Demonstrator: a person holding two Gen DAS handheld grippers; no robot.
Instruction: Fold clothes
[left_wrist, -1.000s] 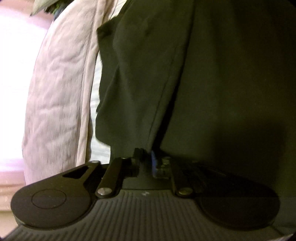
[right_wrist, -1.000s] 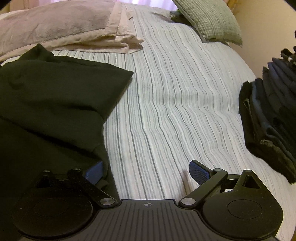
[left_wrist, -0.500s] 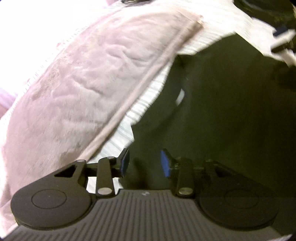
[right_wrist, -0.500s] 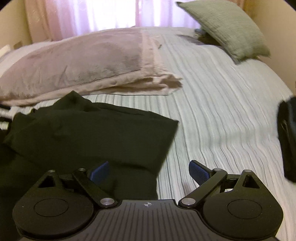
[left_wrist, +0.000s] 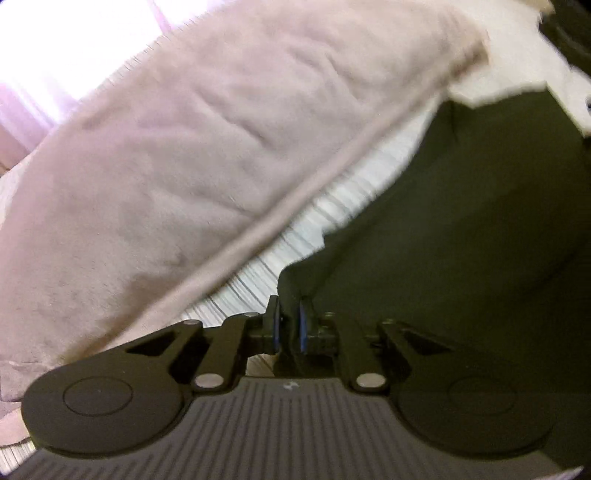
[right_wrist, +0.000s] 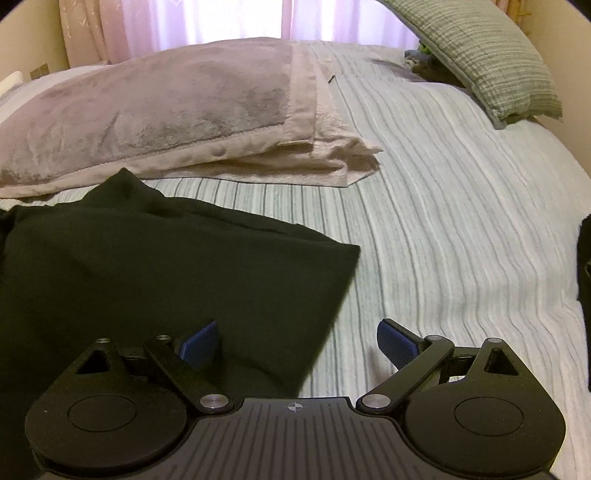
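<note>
A black garment (right_wrist: 166, 266) lies spread on the striped bedsheet (right_wrist: 443, 203), one straight edge running toward my right gripper. My right gripper (right_wrist: 295, 339) hovers open over that edge. Its left pad (right_wrist: 199, 341) is above the cloth and its right pad (right_wrist: 395, 341) above bare sheet, with nothing pinched. In the left wrist view the same black garment (left_wrist: 461, 240) fills the right side. My left gripper (left_wrist: 288, 326) is closing at the garment's near corner, and the blue pads stand close together with dark cloth between them.
A large pinkish-grey pillow (right_wrist: 166, 107) lies just behind the garment and fills the left wrist view as the pillow (left_wrist: 184, 166). A green cushion (right_wrist: 480, 55) leans at the back right. A dark stack of clothes (right_wrist: 583, 266) shows at the right edge.
My left gripper rolled, let go of the cloth with its jaws apart, then closed again at the garment's corner. My right gripper swung left over the garment's edge, staying open.
</note>
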